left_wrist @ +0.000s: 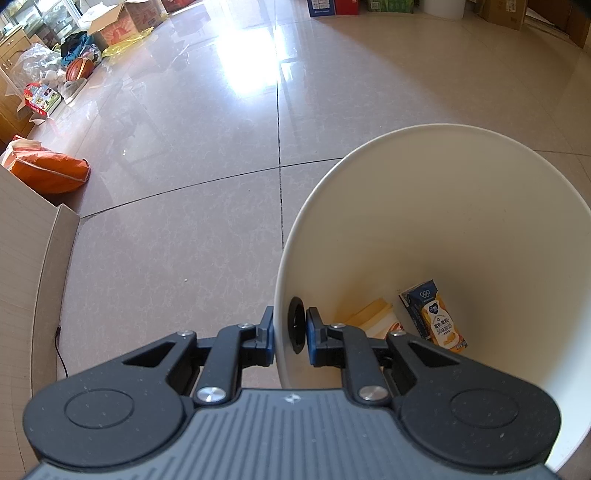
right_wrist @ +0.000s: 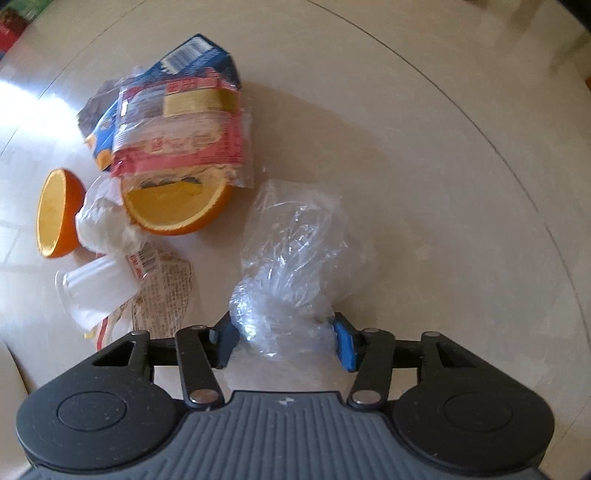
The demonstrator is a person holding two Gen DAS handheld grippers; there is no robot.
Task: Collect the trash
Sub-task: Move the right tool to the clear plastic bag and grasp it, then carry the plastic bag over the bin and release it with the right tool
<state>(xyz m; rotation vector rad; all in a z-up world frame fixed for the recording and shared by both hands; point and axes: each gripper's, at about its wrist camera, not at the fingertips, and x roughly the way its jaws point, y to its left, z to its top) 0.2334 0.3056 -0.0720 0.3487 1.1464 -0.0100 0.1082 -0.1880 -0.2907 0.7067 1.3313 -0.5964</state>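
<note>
A storeroom-like tiled room: cardboard boxes [left_wrist: 125,18], bags and a basketball [left_wrist: 79,68] along the wall.

Left tongs [left_wrist: 290,332]: matte black speckled linkage arms, silver round screws at the pivots, blue pads [left_wrist: 313,334] on the fingers, grey ribbed housing with a small star mark. Right tongs [right_wrist: 284,339]: same black arms, silver screws, brighter blue pads [right_wrist: 345,345].

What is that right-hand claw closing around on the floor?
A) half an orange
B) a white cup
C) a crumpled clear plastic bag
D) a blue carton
C: the right gripper has its fingers on either side of the clear plastic bag; the orange halves lie apart, further left.
</note>
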